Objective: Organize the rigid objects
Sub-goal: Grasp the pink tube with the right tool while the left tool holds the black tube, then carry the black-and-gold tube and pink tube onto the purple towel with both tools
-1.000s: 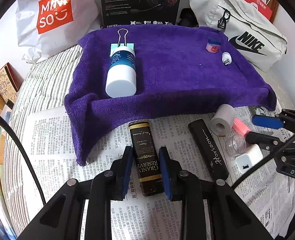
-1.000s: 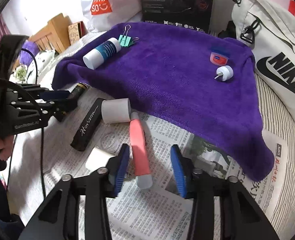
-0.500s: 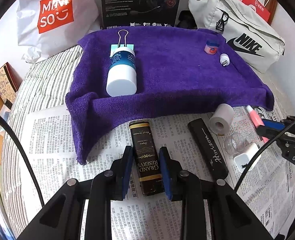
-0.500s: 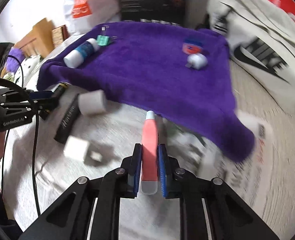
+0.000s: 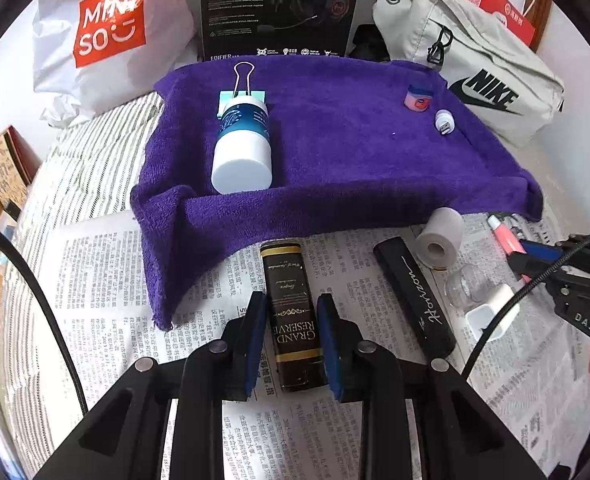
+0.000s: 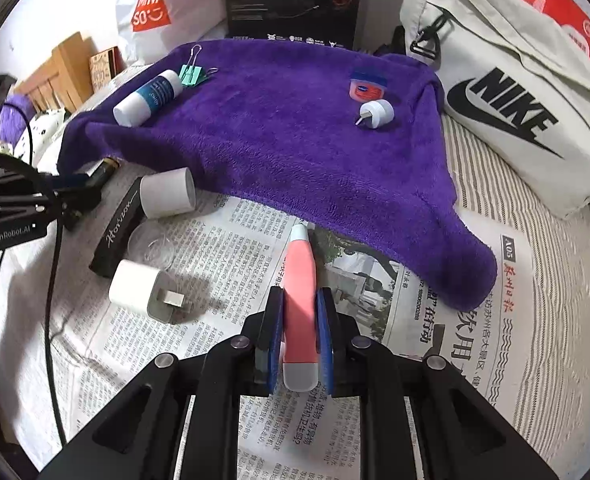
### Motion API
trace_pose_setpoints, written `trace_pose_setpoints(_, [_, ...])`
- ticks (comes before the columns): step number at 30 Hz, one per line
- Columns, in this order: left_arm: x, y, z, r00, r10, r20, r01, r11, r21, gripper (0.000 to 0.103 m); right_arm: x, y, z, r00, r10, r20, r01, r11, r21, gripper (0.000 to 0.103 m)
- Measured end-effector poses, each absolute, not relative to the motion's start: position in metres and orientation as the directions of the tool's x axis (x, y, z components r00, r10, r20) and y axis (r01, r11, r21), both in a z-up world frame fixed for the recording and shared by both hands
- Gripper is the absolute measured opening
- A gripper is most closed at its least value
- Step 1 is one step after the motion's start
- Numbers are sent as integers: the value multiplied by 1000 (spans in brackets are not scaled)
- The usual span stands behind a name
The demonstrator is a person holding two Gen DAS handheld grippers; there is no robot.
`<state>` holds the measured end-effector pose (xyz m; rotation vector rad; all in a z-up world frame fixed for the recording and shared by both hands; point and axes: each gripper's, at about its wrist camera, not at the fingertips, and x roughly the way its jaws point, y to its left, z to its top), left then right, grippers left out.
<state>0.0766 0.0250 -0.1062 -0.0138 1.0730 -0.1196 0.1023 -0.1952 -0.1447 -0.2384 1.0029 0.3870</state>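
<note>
My right gripper [image 6: 299,336] is shut on a pink pen-like tube [image 6: 299,288] and holds it over the newspaper, its tip just short of the purple towel [image 6: 295,132]. In the left wrist view this gripper [image 5: 535,256] and the tube [image 5: 505,236] show at the right. My left gripper [image 5: 291,336] is closed around a dark Grand Reserve box [image 5: 293,312] lying on the newspaper. On the towel lie a white-and-blue bottle [image 5: 241,148], a green binder clip [image 5: 241,84], a small pink jar [image 5: 417,98] and a white plug [image 5: 443,121].
On the newspaper [image 5: 107,288] lie a black Horizon case [image 5: 415,296], a white tape roll [image 5: 439,236], a clear cup [image 5: 467,288] and a white charger [image 5: 491,316]. A Nike bag [image 6: 495,92], a Miniso bag [image 5: 107,36] and a black box [image 5: 279,4] stand behind the towel.
My right gripper closed on the pink tube, lifted it and swung it towards the towel's front edge. My left gripper stayed around the dark box.
</note>
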Motion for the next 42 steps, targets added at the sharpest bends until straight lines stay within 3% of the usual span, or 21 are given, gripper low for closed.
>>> trace_pose_setpoints(12, [73,24,-106,472,-42,-881,78,997,-6,26,89,-203,-128,479,252,-841,-424,905,30,16])
trace_pose_setpoints(18, [70,35,-99,474,-109,-874,66,994,-88,24,86,-212,-117,506,252,-825,-407,913,30,16])
trace_pose_setpoints(42, [81,36,-58,530,-172,-830,120,985,-127,24,113,-224,-91,537,281,-795,-377,924,72,16])
